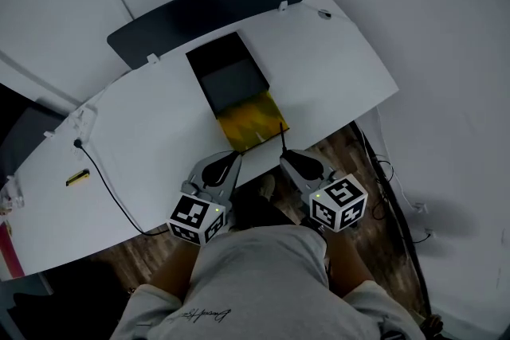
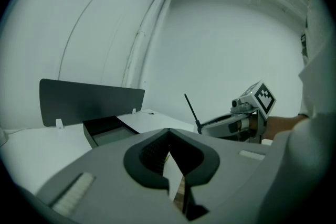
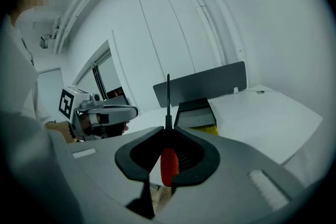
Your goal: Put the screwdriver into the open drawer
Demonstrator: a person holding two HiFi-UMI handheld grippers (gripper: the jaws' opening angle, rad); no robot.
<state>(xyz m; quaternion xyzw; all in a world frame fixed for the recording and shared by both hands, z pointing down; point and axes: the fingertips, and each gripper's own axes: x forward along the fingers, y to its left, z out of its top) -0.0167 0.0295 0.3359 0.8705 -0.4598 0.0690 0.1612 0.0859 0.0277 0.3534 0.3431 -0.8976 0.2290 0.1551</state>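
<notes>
An open drawer, dark inside with a yellowish near end, is set in the white table just ahead of both grippers. My right gripper is shut on the screwdriver, gripping its red handle. The thin black shaft sticks up past the jaws toward the drawer's near right corner. The left gripper hovers beside it at the table's near edge, its tips touching with nothing between them. In the left gripper view the drawer lies ahead on the left and the right gripper on the right. In the right gripper view the drawer is straight ahead.
A dark partition panel stands along the table's far edge. A black cable and a small yellow-and-black item lie on the table's left part. More cables trail over the wooden floor at right. The person's legs are below.
</notes>
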